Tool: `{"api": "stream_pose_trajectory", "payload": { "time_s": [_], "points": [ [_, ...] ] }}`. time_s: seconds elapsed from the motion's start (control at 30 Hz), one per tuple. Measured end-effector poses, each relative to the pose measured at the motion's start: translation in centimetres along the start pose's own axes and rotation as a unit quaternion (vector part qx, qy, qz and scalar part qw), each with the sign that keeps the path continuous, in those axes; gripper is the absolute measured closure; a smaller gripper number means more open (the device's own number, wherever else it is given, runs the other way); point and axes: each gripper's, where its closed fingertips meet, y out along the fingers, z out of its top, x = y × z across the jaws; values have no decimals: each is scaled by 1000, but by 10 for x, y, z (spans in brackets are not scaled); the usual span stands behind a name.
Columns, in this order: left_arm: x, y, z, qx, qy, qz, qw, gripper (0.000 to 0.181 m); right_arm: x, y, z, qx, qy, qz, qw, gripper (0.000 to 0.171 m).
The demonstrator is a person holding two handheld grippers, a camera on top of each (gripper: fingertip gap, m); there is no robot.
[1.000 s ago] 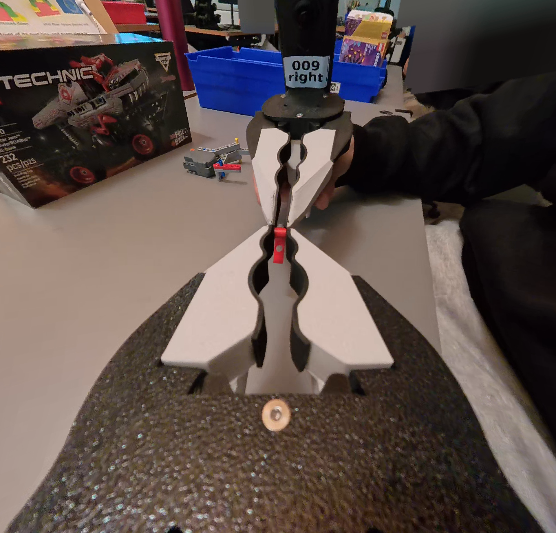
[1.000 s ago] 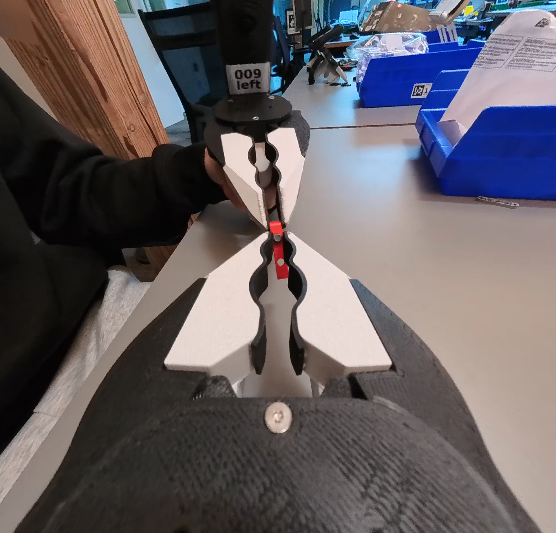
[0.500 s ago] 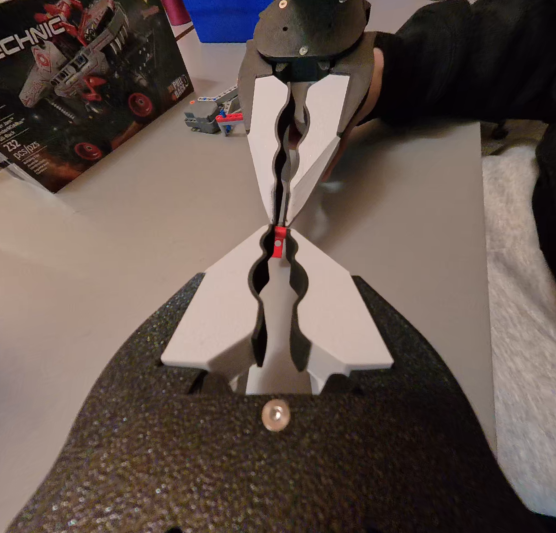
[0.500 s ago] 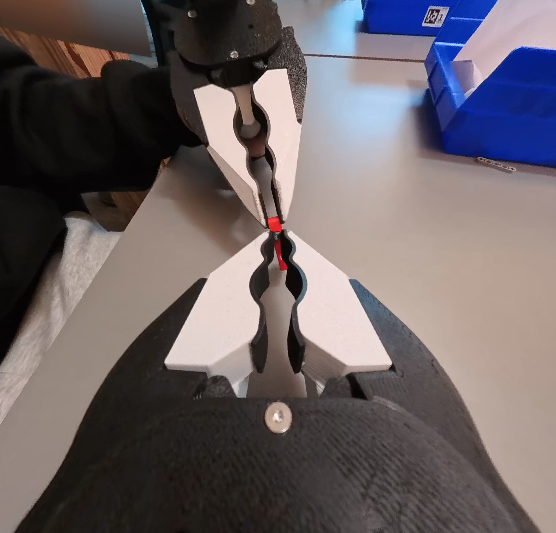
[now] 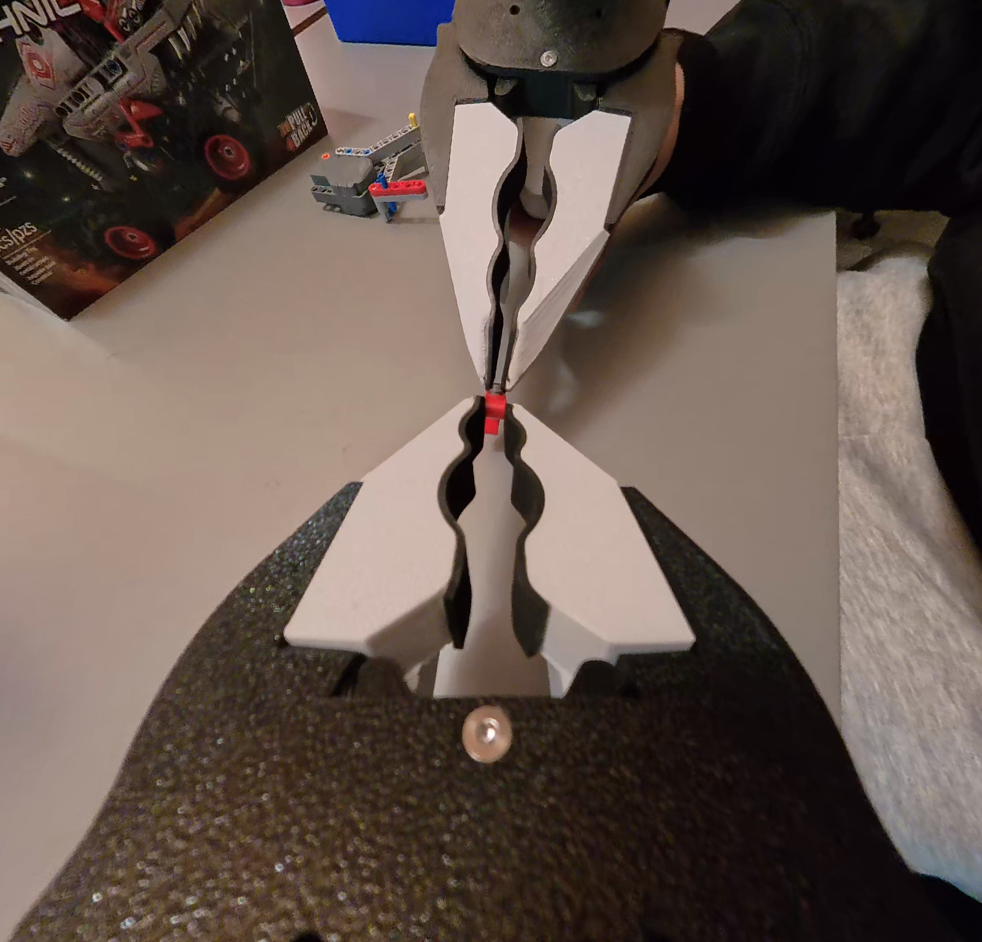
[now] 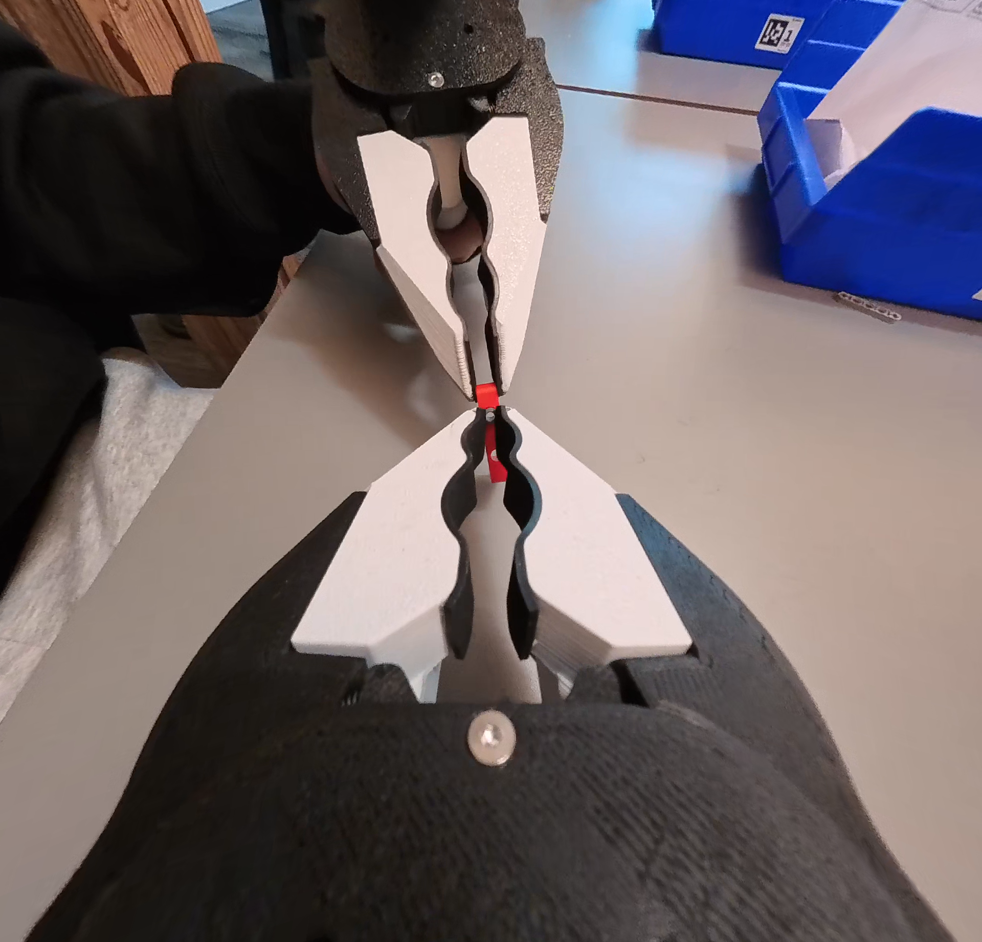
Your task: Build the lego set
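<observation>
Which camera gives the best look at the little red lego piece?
The right wrist view: the red piece shows lengthwise, hole visible, one end pinched in the left tongs. The left wrist view shows only its short end, facing the dark pin held by the right tongs.

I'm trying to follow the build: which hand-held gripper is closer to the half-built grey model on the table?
Right. The right hand-held gripper hangs close beside the half-built model; the left hand-held gripper sits farther back, meeting it tip to tip.
</observation>
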Motion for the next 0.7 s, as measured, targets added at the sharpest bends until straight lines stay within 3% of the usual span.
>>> {"api": "stream_pose_trajectory", "payload": {
  "time_s": [0.13,0.27,0.43,0.7],
  "points": [
    [-4,0,6,29,-7,12,999,176,4,-1,2,23,11,-1,1000,168],
    [-5,-4,12,61,-39,1,997,171,5,-14,25,101,43,15,994,168],
    [5,-6,27,104,-42,-29,993,169,-1,-13,28,111,43,32,992,168],
    [3,-3,19,70,-23,-16,997,176,-3,-11,26,112,38,36,992,168]
  ]
}}
